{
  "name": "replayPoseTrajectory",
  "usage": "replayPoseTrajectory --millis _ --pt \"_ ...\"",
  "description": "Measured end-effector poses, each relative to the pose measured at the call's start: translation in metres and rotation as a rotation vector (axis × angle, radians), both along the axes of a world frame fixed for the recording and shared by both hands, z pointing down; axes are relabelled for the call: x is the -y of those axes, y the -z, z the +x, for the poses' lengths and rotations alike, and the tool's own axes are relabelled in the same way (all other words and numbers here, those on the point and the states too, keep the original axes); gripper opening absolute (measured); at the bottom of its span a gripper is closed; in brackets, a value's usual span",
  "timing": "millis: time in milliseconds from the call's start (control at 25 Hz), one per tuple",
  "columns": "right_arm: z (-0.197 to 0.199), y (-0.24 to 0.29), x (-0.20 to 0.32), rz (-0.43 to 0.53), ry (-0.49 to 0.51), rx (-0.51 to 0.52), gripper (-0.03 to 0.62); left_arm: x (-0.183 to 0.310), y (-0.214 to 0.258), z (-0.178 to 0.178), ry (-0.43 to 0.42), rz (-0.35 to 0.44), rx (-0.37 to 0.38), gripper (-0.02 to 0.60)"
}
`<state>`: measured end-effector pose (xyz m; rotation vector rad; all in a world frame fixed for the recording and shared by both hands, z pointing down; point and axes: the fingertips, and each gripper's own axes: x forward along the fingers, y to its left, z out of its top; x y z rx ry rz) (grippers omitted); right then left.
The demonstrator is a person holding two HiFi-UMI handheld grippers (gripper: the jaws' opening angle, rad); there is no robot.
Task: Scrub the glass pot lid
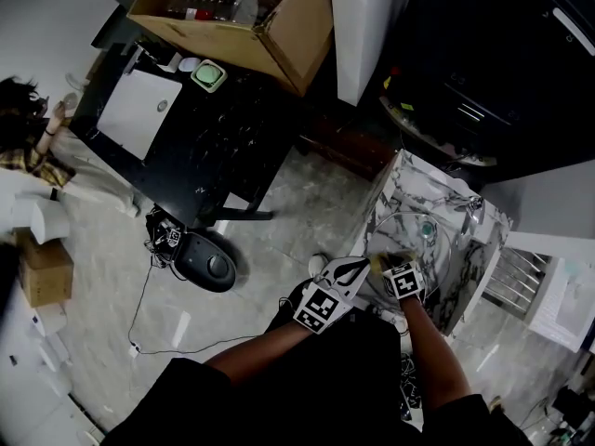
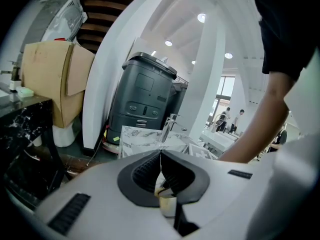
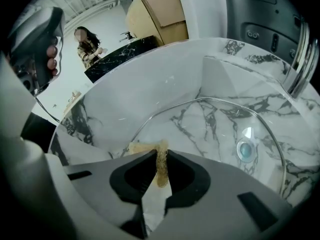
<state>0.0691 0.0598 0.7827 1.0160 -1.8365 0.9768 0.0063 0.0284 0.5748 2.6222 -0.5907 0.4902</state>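
The glass pot lid point(image 3: 210, 129) lies flat in the marble sink point(image 3: 150, 89), its round knob point(image 3: 245, 149) toward the right. My right gripper point(image 3: 161, 165) is shut on a yellow-brown scrub pad point(image 3: 160, 170) that presses on the lid's near left rim. From the head view the lid point(image 1: 437, 240) shows faintly in the sink point(image 1: 409, 179), with the right gripper point(image 1: 390, 262) at its near edge. Beside it to the left, my left gripper point(image 1: 350, 269) hangs off the sink. In its own view the left gripper point(image 2: 161, 157) is shut with nothing held, facing past the sink point(image 2: 142, 134).
A chrome faucet point(image 3: 300, 59) rises at the sink's far right. A grey bin point(image 2: 145, 96) stands behind the sink. There is a black table point(image 1: 200, 128) with a cardboard box point(image 1: 242, 12), a black floor device point(image 1: 206, 260) with cables, and a person point(image 1: 28, 142) far left.
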Motion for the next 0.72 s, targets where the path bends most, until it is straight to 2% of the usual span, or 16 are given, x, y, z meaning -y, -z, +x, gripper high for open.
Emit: replayPoseTrajectory --millis 720 --pt "0.008 -0.002 0.026 0.079 0.043 0.005 0.061 -0.007 -0.016 0.006 0.01 -0.039 0.025 0.017"
